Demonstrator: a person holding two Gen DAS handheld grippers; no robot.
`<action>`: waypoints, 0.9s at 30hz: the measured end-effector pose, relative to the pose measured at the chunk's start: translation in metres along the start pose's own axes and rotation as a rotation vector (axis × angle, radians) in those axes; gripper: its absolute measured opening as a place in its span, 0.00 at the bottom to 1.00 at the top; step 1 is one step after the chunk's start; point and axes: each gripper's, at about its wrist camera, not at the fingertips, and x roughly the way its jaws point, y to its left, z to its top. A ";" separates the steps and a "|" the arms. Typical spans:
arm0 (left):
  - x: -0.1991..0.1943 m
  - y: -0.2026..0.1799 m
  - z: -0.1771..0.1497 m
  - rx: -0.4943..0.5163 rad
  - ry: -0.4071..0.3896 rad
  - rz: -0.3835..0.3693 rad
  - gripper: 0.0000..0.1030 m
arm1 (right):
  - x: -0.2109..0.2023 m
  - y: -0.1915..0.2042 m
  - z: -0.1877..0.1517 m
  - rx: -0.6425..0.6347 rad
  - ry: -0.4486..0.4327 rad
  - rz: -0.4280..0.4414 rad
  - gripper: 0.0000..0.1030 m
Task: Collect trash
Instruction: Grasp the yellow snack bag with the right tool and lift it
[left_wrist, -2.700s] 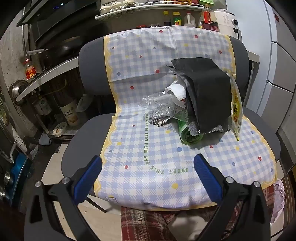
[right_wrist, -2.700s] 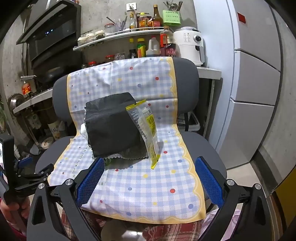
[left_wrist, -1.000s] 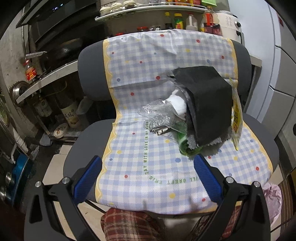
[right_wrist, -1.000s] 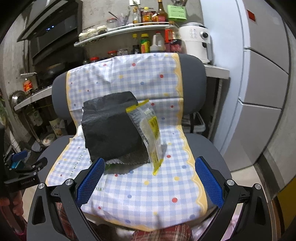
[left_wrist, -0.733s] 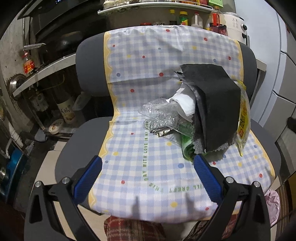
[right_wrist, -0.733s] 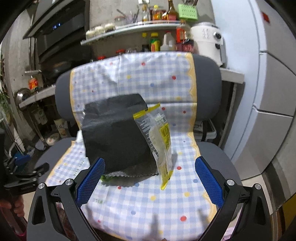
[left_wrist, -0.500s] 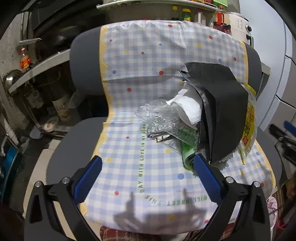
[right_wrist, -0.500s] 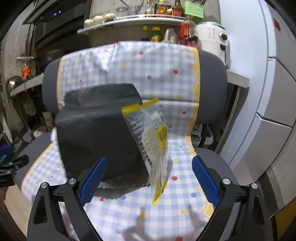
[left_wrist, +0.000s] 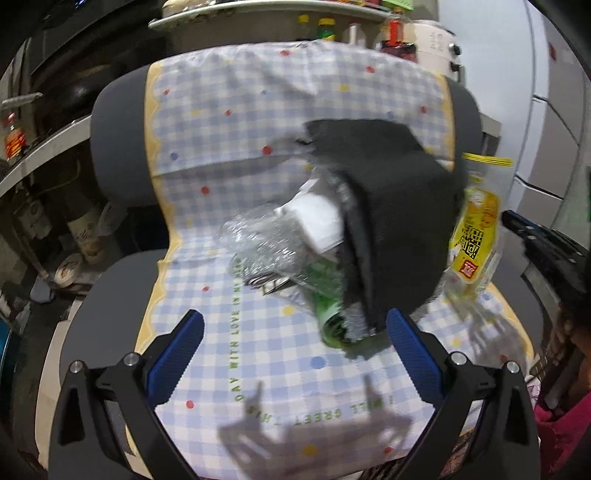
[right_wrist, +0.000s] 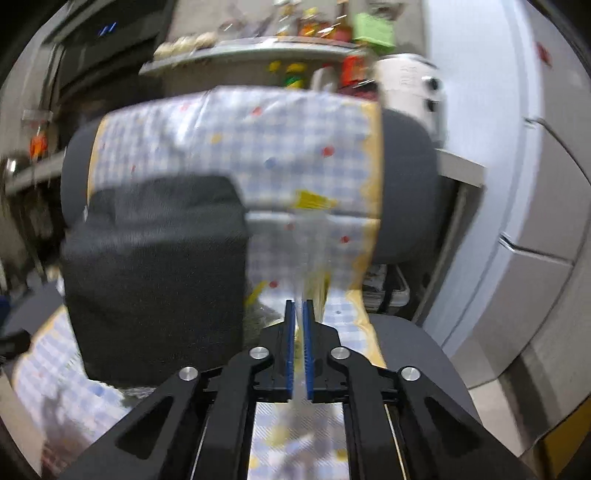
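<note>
While the left claw (left_wrist: 295, 334) gapes, the right claw (right_wrist: 298, 321) pinches the wrapper (right_wrist: 314, 266).

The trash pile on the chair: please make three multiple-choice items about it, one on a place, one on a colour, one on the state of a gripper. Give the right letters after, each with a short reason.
1. Where does the yellow snack wrapper stand relative to the black bag, as the left wrist camera sees it?
A. To its right
B. To its left
C. Flat under it

2. What colour is the can lying at the foot of the black bag?
A. Red
B. Green
C. White

3. How are the jaws of the left gripper?
A. Shut on the can
B. Shut on the wrapper
C. Wide open, holding nothing

Answers:
1 A, the wrapper hangs at the bag's right edge.
2 B, its body and rim are green.
3 C, the blue pads stand far apart above the checked cloth, while the right gripper is the one closed at the wrapper.
</note>
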 end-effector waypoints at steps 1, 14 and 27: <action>-0.003 -0.002 0.002 0.004 -0.009 -0.012 0.94 | -0.008 -0.006 0.000 0.020 -0.005 0.002 0.02; 0.013 -0.017 0.068 -0.007 -0.106 -0.176 0.79 | -0.071 -0.051 -0.027 0.151 0.031 0.083 0.03; 0.089 0.009 0.101 -0.096 0.029 -0.378 0.78 | -0.055 -0.049 -0.031 0.147 0.047 0.099 0.03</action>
